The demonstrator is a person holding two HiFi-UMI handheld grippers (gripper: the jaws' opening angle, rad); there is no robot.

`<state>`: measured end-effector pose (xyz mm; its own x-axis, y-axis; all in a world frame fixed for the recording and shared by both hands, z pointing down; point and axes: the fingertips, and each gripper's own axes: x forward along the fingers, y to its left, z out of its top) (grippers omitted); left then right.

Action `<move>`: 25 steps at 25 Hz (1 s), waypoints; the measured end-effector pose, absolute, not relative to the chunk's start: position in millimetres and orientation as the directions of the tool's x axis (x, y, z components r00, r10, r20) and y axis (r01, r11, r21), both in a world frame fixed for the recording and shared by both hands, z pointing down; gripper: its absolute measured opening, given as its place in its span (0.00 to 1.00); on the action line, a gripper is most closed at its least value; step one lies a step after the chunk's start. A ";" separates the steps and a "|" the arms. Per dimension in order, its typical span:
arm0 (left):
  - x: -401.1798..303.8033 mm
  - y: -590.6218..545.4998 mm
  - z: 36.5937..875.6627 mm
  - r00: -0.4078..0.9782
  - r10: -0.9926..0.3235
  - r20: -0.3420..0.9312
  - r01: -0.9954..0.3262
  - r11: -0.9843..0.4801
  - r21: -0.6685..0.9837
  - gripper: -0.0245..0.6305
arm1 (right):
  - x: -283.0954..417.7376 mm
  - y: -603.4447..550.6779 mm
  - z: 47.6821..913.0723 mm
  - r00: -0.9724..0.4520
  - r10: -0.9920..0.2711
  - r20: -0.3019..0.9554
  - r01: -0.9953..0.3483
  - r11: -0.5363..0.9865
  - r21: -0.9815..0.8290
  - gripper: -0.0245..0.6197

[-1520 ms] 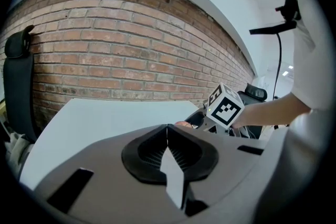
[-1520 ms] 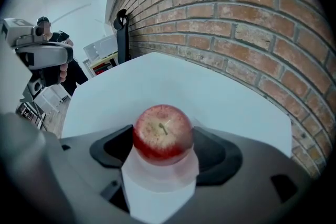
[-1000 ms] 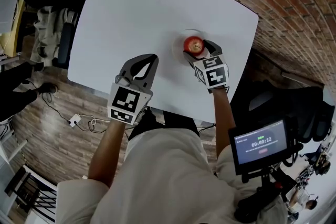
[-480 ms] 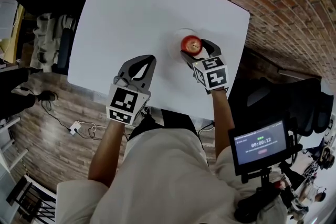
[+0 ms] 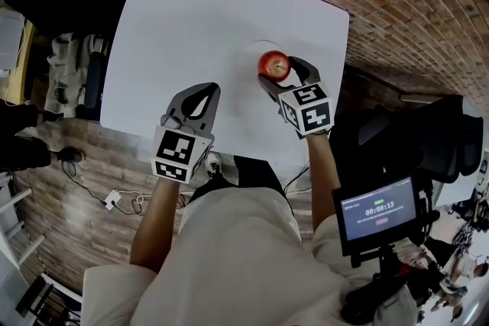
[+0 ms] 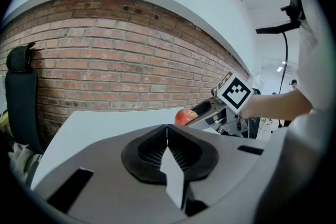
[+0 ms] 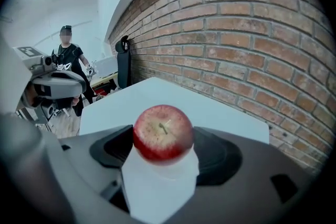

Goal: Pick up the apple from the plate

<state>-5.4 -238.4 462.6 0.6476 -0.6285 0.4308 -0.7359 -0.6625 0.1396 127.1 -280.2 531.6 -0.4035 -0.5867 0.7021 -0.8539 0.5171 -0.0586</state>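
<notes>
Smooth white tabletop [image 5: 191,19], brick wall [image 5: 397,4], round red apple [image 5: 273,63] gripped in right gripper [image 5: 280,72] fingers, left gripper [image 5: 208,90] fingers clenched

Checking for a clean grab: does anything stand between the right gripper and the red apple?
Nothing visible does. The round red apple sits directly between the jaws of the right gripper, touching the dark pads on both sides.

The apple [image 5: 273,64] sits between your right gripper's [image 5: 276,68] jaws, beside the plate [image 5: 254,50], with your left gripper [image 5: 209,89] nearer, leftward.
</notes>
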 end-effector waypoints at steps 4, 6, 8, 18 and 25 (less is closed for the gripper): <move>-11.3 -234.7 453.6 0.651 -0.636 0.414 -0.733 -0.669 0.124 0.05 | 125.5 -274.4 515.0 -0.396 -0.618 0.679 -0.861 0.506 -0.041 0.60; -14.3 -231.8 450.0 0.653 -0.638 0.408 -0.731 -0.672 0.120 0.05 | 124.5 -272.0 505.3 -0.392 -0.637 0.663 -0.867 0.496 -0.036 0.60; -16.9 -227.4 447.1 0.656 -0.637 0.404 -0.728 -0.675 0.118 0.05 | 123.6 -268.6 495.7 -0.387 -0.656 0.648 -0.874 0.484 -0.032 0.60; -25.7 -203.3 426.7 0.673 -0.642 0.367 -0.713 -0.696 0.090 0.05 | 119.9 -237.6 445.7 -0.369 -0.730 0.576 -0.893 0.451 0.000 0.60; -17.6 -195.9 412.6 0.698 -0.634 0.333 -0.687 -0.724 0.062 0.05 | 124.9 -215.2 418.1 -0.350 -0.776 0.525 -0.908 0.419 0.015 0.60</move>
